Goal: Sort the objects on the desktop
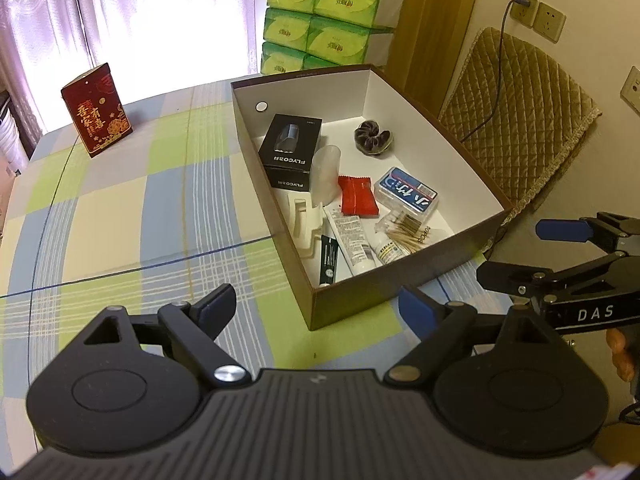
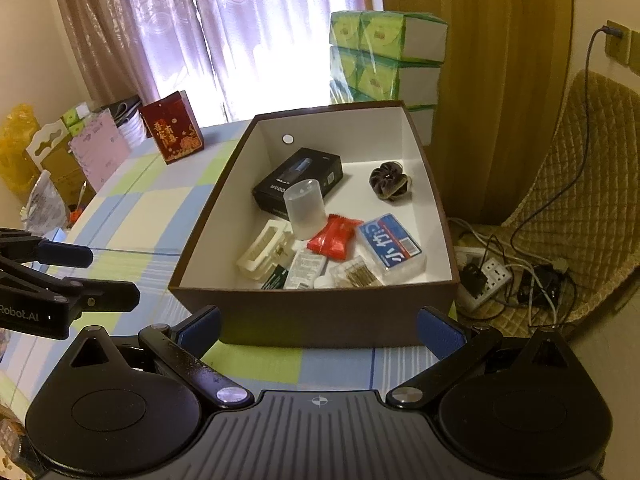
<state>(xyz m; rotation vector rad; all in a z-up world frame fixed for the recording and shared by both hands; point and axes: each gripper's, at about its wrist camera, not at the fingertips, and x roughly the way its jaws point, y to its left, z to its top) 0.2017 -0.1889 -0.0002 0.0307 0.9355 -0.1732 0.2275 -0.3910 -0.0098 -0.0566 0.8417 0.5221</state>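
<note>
A brown cardboard box (image 1: 276, 216) (image 2: 320, 320) with a white inside stands on the checked tablecloth. In it lie a black FLYCO carton (image 1: 290, 150) (image 2: 298, 180), a translucent cup (image 2: 305, 210), a red packet (image 1: 357, 196) (image 2: 334, 238), a blue and white case (image 1: 406, 194) (image 2: 390, 246), cotton swabs (image 1: 404, 232), a white tube (image 1: 352, 240), a cream plastic holder (image 2: 262, 250) and a dark scrunchie (image 1: 372, 138) (image 2: 388, 180). My left gripper (image 1: 316, 306) (image 2: 92, 274) hangs open and empty before the box's near left corner. My right gripper (image 2: 320, 325) (image 1: 528, 254) is open and empty in front of the box's near wall.
A red gift box (image 1: 98, 110) (image 2: 174, 128) stands at the table's far left. Stacked green tissue packs (image 1: 328, 28) rise behind the brown box. A quilted chair (image 1: 516, 120) and a power strip with cables (image 2: 488, 276) are on the right. Bags and cartons (image 2: 60, 156) crowd the left.
</note>
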